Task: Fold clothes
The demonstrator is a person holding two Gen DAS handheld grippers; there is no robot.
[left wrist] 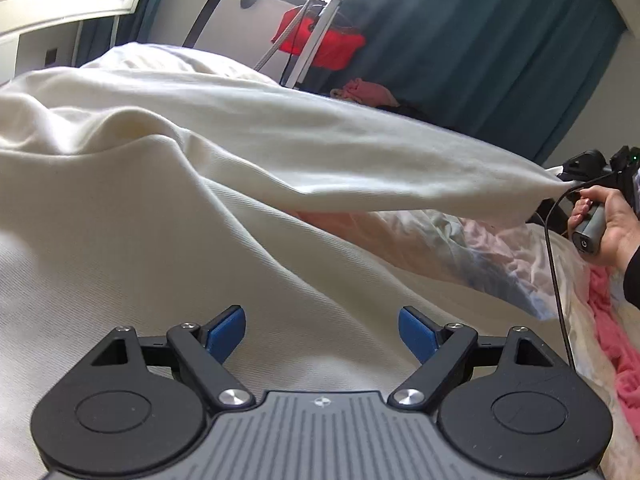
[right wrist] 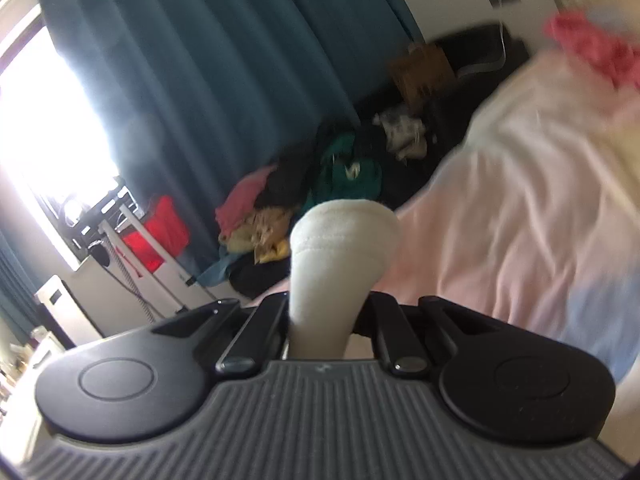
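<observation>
Your cream, finely ribbed knit garment (left wrist: 168, 216) lies spread over the bed, filling most of the left wrist view. One long part of it is drawn out to the right into a taut, tapering band that ends in a pinched point at your right gripper (left wrist: 576, 178). Your right hand (left wrist: 608, 224) wraps the grey handle there, fingers curled underneath, a dark sleeve at the wrist and a thin black cable (left wrist: 558, 280) hanging from the tool.

In the right wrist view that gripper (right wrist: 318, 316) has its jaws drawn together, clamped on a bunched, stitched fold of the same cream cloth (right wrist: 340, 236), which bulges up between the black linkages. The view tilts and its right side is blurred.

Your left gripper (left wrist: 322, 332) sits low over the flat part of the garment, its blue pads (left wrist: 226, 330) standing wide apart with nothing pinched between them; cloth lies beneath and ahead.

Under the raised band lies a crumpled pale pink and light blue sheet (left wrist: 472, 248), and a coral pink fleecy cloth (left wrist: 616, 344) sits at the right bed edge. Beyond the bed's far edge hang teal curtains (left wrist: 480, 48), with a heap of mixed clothes (right wrist: 304, 204) on the floor beneath them and a red cloth (left wrist: 320, 40) on a white stand.
</observation>
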